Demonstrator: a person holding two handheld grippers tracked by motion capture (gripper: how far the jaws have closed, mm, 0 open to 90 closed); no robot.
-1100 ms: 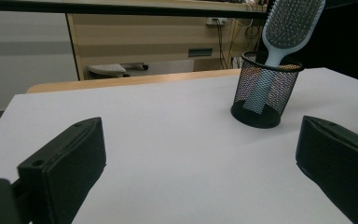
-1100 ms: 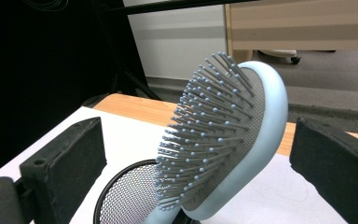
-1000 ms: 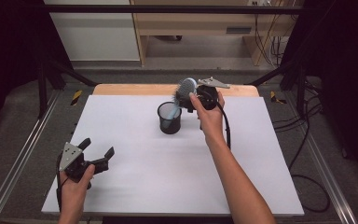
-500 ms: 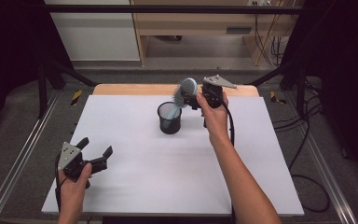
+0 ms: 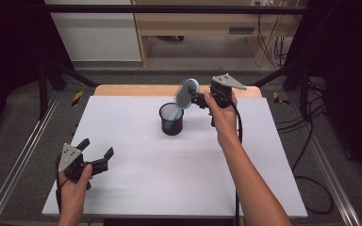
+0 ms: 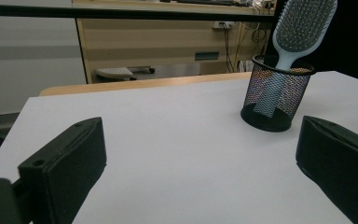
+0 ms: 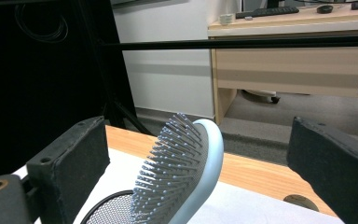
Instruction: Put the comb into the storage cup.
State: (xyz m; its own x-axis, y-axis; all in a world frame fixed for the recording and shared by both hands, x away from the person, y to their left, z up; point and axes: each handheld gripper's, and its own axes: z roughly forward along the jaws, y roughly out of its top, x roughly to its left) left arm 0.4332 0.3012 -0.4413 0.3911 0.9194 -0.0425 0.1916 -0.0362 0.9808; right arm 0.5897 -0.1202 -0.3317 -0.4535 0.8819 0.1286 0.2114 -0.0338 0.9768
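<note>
A light blue hairbrush stands handle-down in a black mesh cup at the table's far middle, its bristled head leaning over the rim. My right gripper hovers just right of the head, open. In the right gripper view the brush head stands between the wide-apart jaws of the right gripper, touching neither. My left gripper rests open near the front left of the white table, holding nothing. From the left gripper, the cup and brush lie ahead to the right.
A wooden strip runs along the table's far edge. Black frame bars cross behind it, with a wooden desk and cables on the floor to the right. Metal rails flank the table.
The right gripper has let go of the brush and drawn back a little to the right; the brush now leans in the cup by itself. The left gripper has barely shifted.
</note>
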